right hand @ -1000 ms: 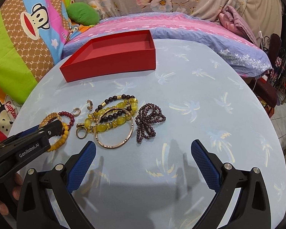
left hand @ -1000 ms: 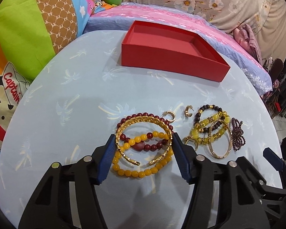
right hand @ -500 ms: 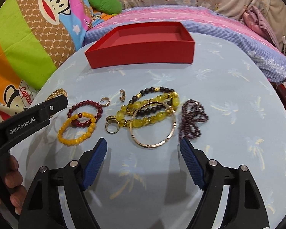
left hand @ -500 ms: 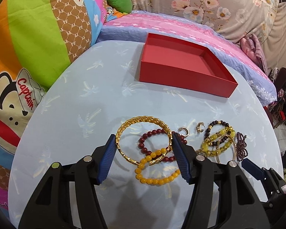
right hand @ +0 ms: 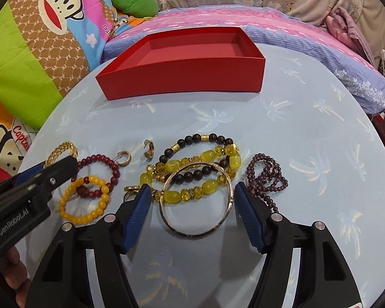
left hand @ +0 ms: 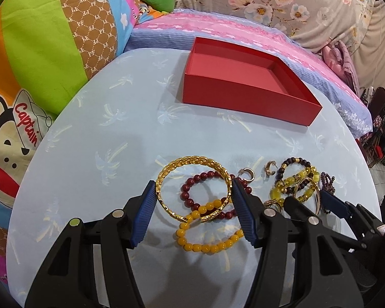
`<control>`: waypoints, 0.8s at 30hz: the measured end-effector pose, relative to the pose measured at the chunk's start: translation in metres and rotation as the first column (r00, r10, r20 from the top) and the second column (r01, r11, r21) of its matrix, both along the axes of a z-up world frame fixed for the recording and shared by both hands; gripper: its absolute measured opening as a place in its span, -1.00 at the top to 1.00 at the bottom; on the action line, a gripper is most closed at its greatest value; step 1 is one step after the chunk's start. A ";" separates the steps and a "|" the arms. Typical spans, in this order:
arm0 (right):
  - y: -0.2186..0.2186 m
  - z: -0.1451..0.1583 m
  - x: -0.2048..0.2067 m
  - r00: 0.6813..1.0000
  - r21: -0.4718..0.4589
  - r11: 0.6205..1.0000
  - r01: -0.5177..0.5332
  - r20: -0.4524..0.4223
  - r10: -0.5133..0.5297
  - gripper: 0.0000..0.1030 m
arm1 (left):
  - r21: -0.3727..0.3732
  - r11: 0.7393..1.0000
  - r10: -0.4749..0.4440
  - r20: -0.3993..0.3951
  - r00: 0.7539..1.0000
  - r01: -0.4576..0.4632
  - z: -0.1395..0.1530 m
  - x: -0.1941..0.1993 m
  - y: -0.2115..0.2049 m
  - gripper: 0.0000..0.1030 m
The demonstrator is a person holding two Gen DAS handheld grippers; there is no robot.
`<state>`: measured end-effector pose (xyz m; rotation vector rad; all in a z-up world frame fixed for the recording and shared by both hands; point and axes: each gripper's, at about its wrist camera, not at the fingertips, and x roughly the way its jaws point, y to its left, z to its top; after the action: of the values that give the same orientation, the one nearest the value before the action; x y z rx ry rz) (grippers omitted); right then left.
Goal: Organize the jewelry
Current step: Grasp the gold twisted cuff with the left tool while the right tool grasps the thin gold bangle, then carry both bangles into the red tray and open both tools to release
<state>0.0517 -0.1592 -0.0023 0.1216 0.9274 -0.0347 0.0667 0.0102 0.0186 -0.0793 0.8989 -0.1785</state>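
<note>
Presently, from the left wrist view, the red box (left hand: 246,87) is seen to be empty at the far side of the table (left hand: 89,138); no piece has yet been put in it. The left gripper (left hand: 193,200) is closed on the woven gold bangle (left hand: 190,161), its blue pads pressed against the ring's two sides, with the dark red bead bracelet (left hand: 192,195) and the orange bead bracelet (left hand: 208,246) lying beneath and near it. Two small gold earrings (left hand: 247,174) lie just beside, and the remaining heap is partly hidden by the right gripper's finger. On the cushion at the left the word "Captain" is read, and a repeated "PF" pattern on the brown panel.

From the right wrist view, the right gripper (right hand: 191,195) has just been closing, with the thin gold bangle (right hand: 196,200) between its jaws; the right pad appears to touch the ring, while contact on the left cannot be told. The yellow and dark bead bracelets (right hand: 205,159) lie under that bangle, and the purple bead strand (right hand: 265,174) lies just to the right. The box is again seen empty. All pieces are judged still to be moved. "GenRobot.AI" is read on the left gripper's body, and "Capta" on the cushion.
</note>
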 end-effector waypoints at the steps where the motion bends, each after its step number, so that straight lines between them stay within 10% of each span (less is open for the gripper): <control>1: 0.000 0.000 0.001 1.000 0.002 1.000 0.001 0.004 -0.001 -0.15 | 0.000 1.000 -0.002 -0.001 1.000 0.002 -0.001 -0.001 0.000 -0.09; 24: -0.012 0.044 -0.006 0.996 0.052 0.999 -0.001 0.091 -0.004 -0.06 | -0.007 1.000 -0.024 0.054 0.998 0.025 0.028 0.005 -0.006 -0.09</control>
<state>0.0454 -0.1713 0.0413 0.1704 0.8371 -0.0063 0.0718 0.0038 0.0469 -0.0705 0.8456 -0.2061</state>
